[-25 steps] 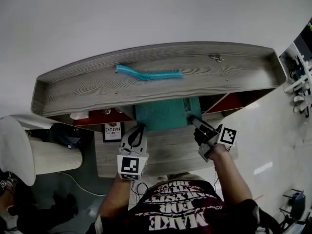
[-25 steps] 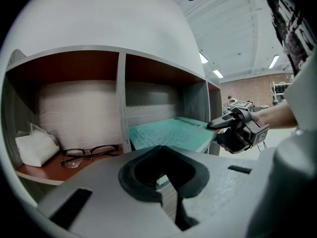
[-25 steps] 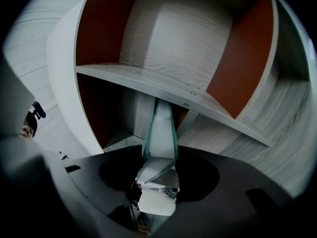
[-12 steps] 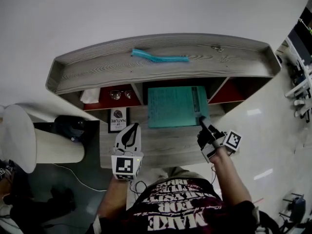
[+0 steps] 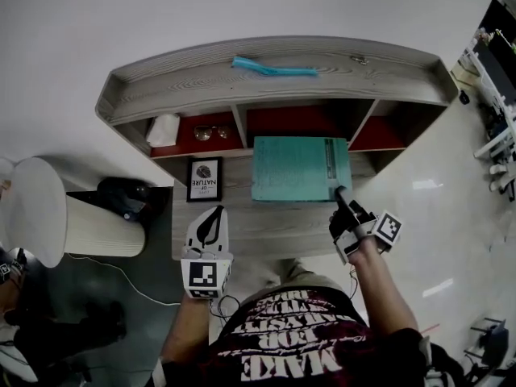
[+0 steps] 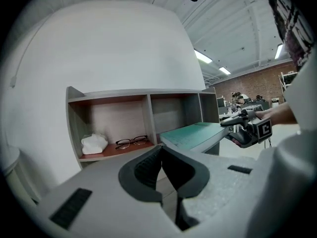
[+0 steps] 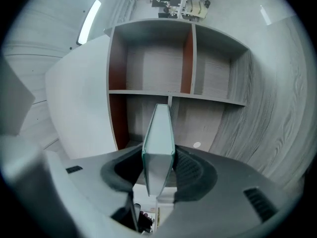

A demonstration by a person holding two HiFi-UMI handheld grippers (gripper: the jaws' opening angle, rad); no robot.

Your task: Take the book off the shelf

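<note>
- My right gripper [image 5: 340, 193] pinches the teal book [image 5: 298, 168] at its near right corner. In the right gripper view the jaws stand on both sides of the book's edge [image 7: 159, 133] and press on it. They have just been closing a little more, with the book between them.
- The book lies flat and level, in front of the middle compartment of the shelf [image 5: 274, 87]. Most of it is outside, above the lower wooden board [image 5: 266, 228].
- Whether its far edge rests on the compartment floor, I cannot tell.
- My left gripper [image 5: 214, 212] is well apart from the book, to the left, above the same board. Its jaws are pressed together at the tips and nothing is between them.
- From the left gripper view the book [image 6: 193, 132] sticks out of the shelf [image 6: 148, 94] toward the right gripper [image 6: 225, 123].
- In the left compartment there are a pair of glasses [image 6: 132, 142] and a white crumpled cloth [image 6: 94, 144], side by side.
- A small framed picture [image 5: 205, 179] lies on the board, just left of the book.
- On the top of the shelf lies a long teal thing [image 5: 274, 68]. What it is, I cannot say.
</note>
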